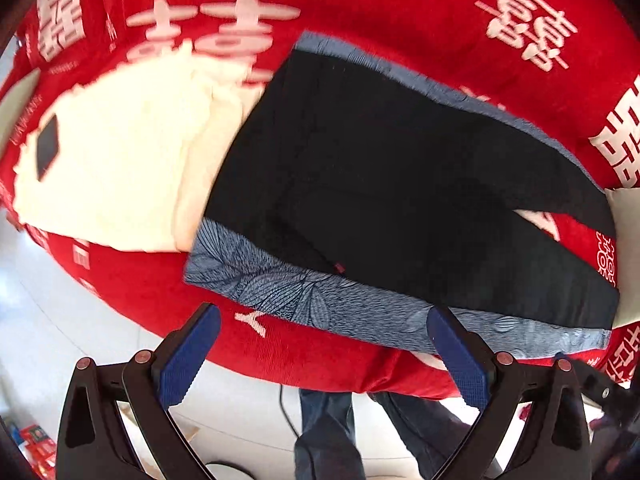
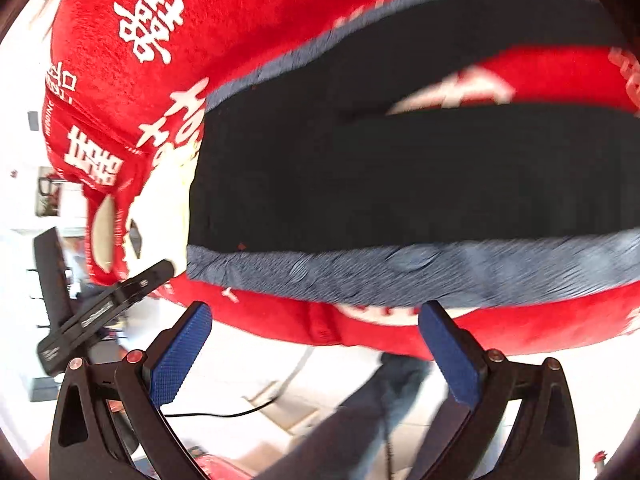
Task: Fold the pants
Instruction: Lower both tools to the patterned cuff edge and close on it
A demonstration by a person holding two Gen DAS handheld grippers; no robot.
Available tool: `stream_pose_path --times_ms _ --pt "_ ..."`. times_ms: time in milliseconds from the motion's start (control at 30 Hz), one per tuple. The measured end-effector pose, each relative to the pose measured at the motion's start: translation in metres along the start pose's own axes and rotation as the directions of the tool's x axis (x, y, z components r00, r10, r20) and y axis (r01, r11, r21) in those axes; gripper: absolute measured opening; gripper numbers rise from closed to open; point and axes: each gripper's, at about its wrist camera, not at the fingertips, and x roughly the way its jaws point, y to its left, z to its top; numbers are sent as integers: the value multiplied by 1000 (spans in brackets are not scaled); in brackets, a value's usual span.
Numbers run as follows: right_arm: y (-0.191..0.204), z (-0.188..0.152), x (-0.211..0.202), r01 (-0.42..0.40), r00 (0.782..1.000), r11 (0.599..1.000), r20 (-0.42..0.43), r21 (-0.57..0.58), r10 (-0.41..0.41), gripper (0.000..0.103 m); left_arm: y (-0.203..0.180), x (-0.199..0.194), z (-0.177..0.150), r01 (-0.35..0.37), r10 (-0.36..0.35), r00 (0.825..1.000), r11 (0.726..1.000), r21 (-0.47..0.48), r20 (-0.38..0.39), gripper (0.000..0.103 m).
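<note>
Both jaws spread wide, holding nothing: my left gripper [image 1: 324,344] and right gripper [image 2: 316,340] sit at frame bottom. Black pants [image 1: 400,184] fill centre frame on blue patterned cloth [image 1: 280,284] over red cover [image 1: 400,8].

Black pants [image 2: 400,184] motion-blurred, legs cut off at right edge.

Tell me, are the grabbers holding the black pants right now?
No. Both are open and hold nothing: the left hand-held gripper and the right hand-held gripper hover apart from the black pants.
</note>
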Motion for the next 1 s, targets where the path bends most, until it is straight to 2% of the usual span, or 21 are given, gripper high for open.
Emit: stream_pose_path --times_ms 133,233,300,367,467,567,667,733,767,833,1000 --pt "-12 -16 41 -107 994 991 2 83 107 103 21 30 -8 85 -86 996 993 -77 -3 103" --pt "-26 -25 68 -143 990 981 9 128 143 90 32 49 -13 169 -170 985 977 -128 0 103" --pt "-38 -31 84 -180 983 970 11 166 181 78 36 59 -16 208 -209 978 968 -141 2 103" --pt "-50 -34 98 -217 976 954 12 206 219 75 39 66 -20 241 -244 970 959 -149 3 103" --pt "-65 -38 112 -281 959 925 45 256 279 72 44 75 -24 286 -290 957 945 -157 -3 103" --pt "-71 -37 115 -383 924 880 117 281 364 68 41 81 -26 294 -300 954 946 -137 -20 103" --pt "-74 -31 117 -425 905 853 168 303 391 66 41 85 -23 316 -322 946 939 -138 -25 103" --pt "-76 -24 122 -436 900 832 179 342 398 34 41 88 -21 323 -330 944 934 -151 -24 103" --pt "-76 -21 123 -438 899 824 175 361 401 9 40 89 -20 325 -332 943 931 -165 -21 103" --pt "-73 -16 116 -458 889 807 190 374 416 9 44 91 -19 342 -352 936 917 -206 -13 103" --pt "-52 -10 92 -475 880 828 178 297 441 9 55 92 -10 406 -417 908 858 -314 34 103"
